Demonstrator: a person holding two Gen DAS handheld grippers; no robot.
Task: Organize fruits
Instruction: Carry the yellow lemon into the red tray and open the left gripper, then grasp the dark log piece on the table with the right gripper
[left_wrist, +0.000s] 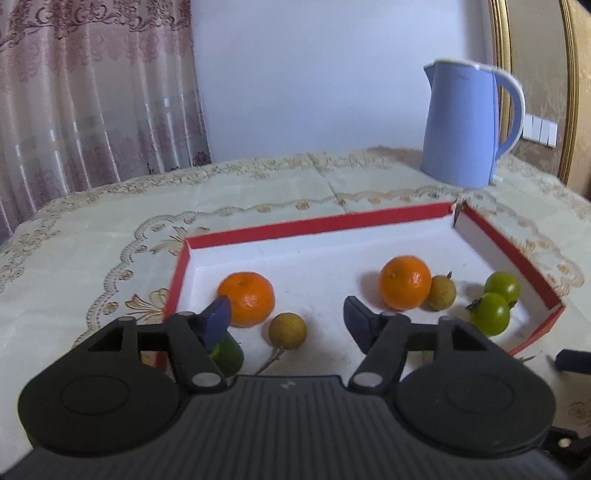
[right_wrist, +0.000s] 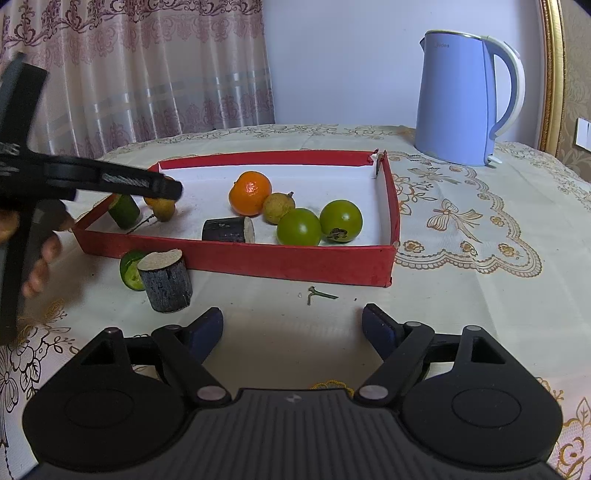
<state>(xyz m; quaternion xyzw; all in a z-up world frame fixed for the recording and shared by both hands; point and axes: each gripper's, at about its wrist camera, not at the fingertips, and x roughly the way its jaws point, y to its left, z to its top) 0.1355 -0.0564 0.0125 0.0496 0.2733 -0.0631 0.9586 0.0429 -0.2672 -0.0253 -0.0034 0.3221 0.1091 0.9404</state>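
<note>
Left gripper (left_wrist: 286, 314) fingers spread, holding nothing, over the near-left end of the red tray (left_wrist: 317, 222), a round brownish fruit (left_wrist: 287, 330) between them and a glossy tangerine (left_wrist: 246, 298) beside the left finger. Right gripper (right_wrist: 293, 326) fingers spread, holding nothing, over bare cloth on the counter (right_wrist: 461, 258) short of the tray's near wall. Smooth green fruits (right_wrist: 319, 224) sit at the tray's right end; a dark cylindrical cane chunk (right_wrist: 166, 280) stands outside it.
</note>
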